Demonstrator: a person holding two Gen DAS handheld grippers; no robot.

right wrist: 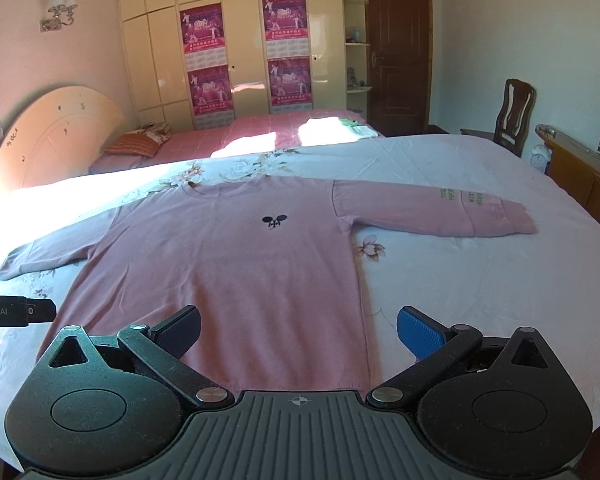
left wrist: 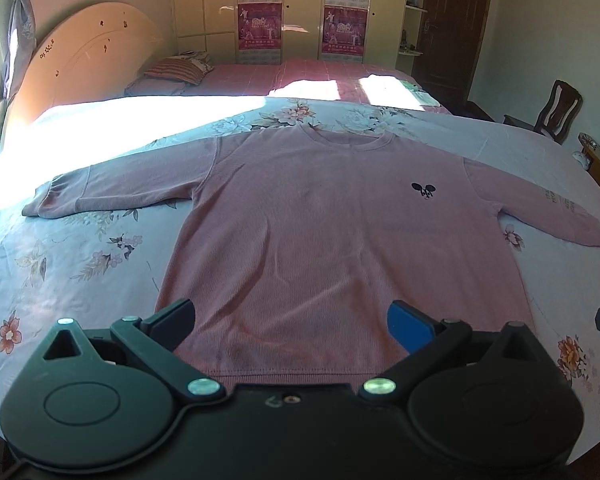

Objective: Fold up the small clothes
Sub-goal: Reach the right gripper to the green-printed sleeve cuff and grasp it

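A pink long-sleeved sweater (left wrist: pixel 332 216) lies flat and face up on the floral bedsheet (left wrist: pixel 60 264), both sleeves spread out, hem toward me. It has a small black logo (left wrist: pixel 423 190) on the chest. My left gripper (left wrist: pixel 292 326) is open and empty, hovering over the hem near its left part. In the right wrist view the sweater (right wrist: pixel 228 264) lies the same way, and my right gripper (right wrist: pixel 298 330) is open and empty above the hem's right corner. The left gripper's tip (right wrist: pixel 16 311) shows at the left edge there.
The bed's wooden headboard (left wrist: pixel 84 56) is at the far left. A second bed with a pink cover (right wrist: pixel 260 128) and a striped pillow (left wrist: pixel 176 68) stands behind. A wooden chair (right wrist: pixel 514 114) and a low cabinet (right wrist: pixel 580 168) stand at the right. Wardrobes line the back wall.
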